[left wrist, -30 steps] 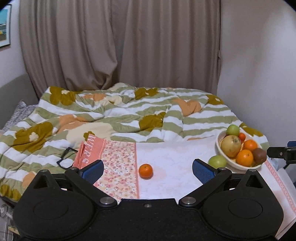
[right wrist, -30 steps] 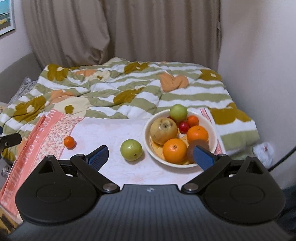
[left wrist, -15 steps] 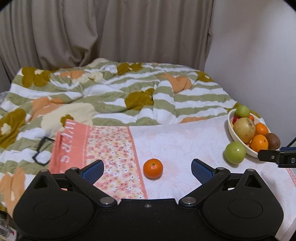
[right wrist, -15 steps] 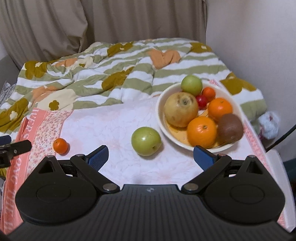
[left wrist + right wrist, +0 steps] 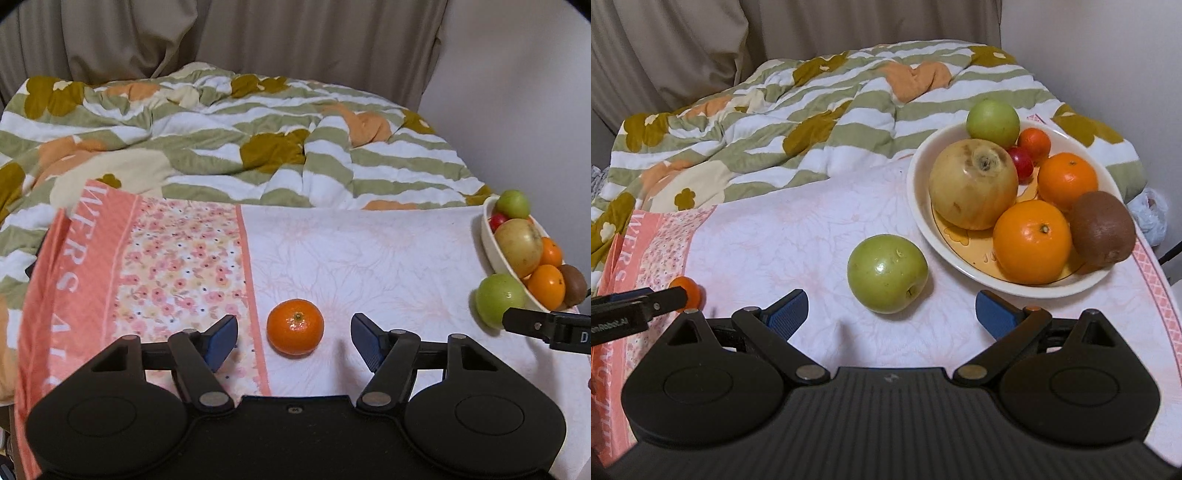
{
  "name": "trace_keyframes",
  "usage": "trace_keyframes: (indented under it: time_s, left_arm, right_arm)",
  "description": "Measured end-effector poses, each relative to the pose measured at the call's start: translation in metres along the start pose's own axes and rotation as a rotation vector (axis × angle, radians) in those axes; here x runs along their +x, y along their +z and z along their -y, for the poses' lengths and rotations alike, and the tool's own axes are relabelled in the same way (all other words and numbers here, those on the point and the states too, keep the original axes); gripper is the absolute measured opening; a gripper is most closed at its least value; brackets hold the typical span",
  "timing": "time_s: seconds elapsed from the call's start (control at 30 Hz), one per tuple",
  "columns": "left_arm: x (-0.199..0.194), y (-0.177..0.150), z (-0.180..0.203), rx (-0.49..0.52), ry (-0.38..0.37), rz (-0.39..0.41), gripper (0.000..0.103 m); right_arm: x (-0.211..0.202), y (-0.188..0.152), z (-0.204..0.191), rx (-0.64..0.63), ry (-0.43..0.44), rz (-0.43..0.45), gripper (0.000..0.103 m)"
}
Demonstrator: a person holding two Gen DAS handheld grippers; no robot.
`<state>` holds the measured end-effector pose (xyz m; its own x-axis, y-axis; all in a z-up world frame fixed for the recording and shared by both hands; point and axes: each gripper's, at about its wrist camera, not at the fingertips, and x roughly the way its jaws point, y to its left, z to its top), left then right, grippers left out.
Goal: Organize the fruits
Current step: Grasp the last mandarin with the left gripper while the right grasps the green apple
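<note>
- Bowl (image 5: 493, 240): cut by the right edge in the left wrist view; kiwi (image 5: 573, 285) partly lost there.
- Red fruit (image 5: 1020, 163): mostly hidden behind the pear (image 5: 973, 183) and an orange (image 5: 1067, 179); kind cannot be told.
- Mandarin (image 5: 687, 291): in the right wrist view, half covered by the left tool's finger.
- Green apple (image 5: 498, 299): lower right covered by the right tool's finger.
- Towel lettering (image 5: 70, 280): cut off, unreadable in full.
- White object (image 5: 1151, 218) past the bed's right edge: unclear.

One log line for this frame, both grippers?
left gripper: closing around mandarin, no contact | right gripper: open, green apple ahead | bowl: full
</note>
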<state>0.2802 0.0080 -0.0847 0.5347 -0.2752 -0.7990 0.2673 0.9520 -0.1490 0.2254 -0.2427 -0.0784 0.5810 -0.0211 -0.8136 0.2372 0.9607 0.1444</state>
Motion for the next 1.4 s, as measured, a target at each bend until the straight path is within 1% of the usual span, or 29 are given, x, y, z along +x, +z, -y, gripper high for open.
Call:
trace_keyframes:
  time_s: [0.03,0.1,0.13,0.17,0.2,0.27,0.33,0.47,0.63,0.8,0.93,1.0,1.03,1.23,1.4]
  left_arm:
    - [0.004,0.0,0.001,0.002,0.005,-0.005,0.068]
    - [0.01,0.0,0.002,0.006,0.013,-0.016,0.059]
    - [0.013,0.0,0.002,0.007,0.016,-0.02,0.059]
    - [0.015,-0.001,0.003,0.008,0.015,-0.025,0.055]
    - [0.017,-0.001,0.004,0.011,0.016,-0.03,0.048]
    - [0.019,-0.002,0.005,0.023,0.029,-0.029,0.042]
    - [0.019,-0.002,0.005,0.029,0.03,-0.027,0.041]
    - [0.016,-0.005,0.005,0.06,0.058,-0.018,0.041]
    - [0.01,-0.012,-0.005,0.036,0.065,-0.025,0.041]
    - [0.003,-0.019,-0.011,0.025,0.074,-0.03,0.041]
    - [-0.004,-0.024,-0.013,0.023,0.076,-0.032,0.041]
    - [-0.009,-0.026,-0.013,0.021,0.077,-0.027,0.041]
    - [-0.012,-0.026,-0.013,0.021,0.077,-0.022,0.041]
    - [-0.035,-0.026,-0.014,0.014,0.074,0.02,0.041]
    - [-0.055,-0.028,-0.01,0.015,0.062,0.058,0.041]
  right_arm:
    - [0.003,0.0,0.001,0.004,0.0,-0.004,0.103]
    - [0.008,0.001,0.002,0.01,0.0,-0.015,0.103]
    - [0.011,0.001,0.003,0.012,0.0,-0.02,0.103]
    - [0.013,0.001,0.003,0.013,0.002,-0.025,0.103]
    - [0.015,0.002,0.004,0.014,0.004,-0.027,0.103]
    - [0.018,0.003,0.003,0.01,0.009,-0.031,0.103]
    - [0.021,0.003,0.001,0.003,0.007,-0.032,0.103]
    - [0.029,0.007,-0.001,-0.008,-0.008,-0.046,0.103]
    - [0.032,0.009,-0.004,-0.009,0.002,-0.041,0.103]
    - [0.035,0.012,-0.008,-0.018,0.008,-0.034,0.096]
    - [0.038,0.013,-0.009,-0.027,-0.006,-0.04,0.084]
    - [0.04,0.014,-0.01,-0.036,-0.011,-0.04,0.074]
    - [0.041,0.014,-0.011,-0.039,-0.013,-0.04,0.073]
    - [0.035,0.013,-0.014,-0.048,0.001,-0.037,0.072]
    - [0.01,0.01,-0.02,-0.072,0.013,-0.001,0.072]
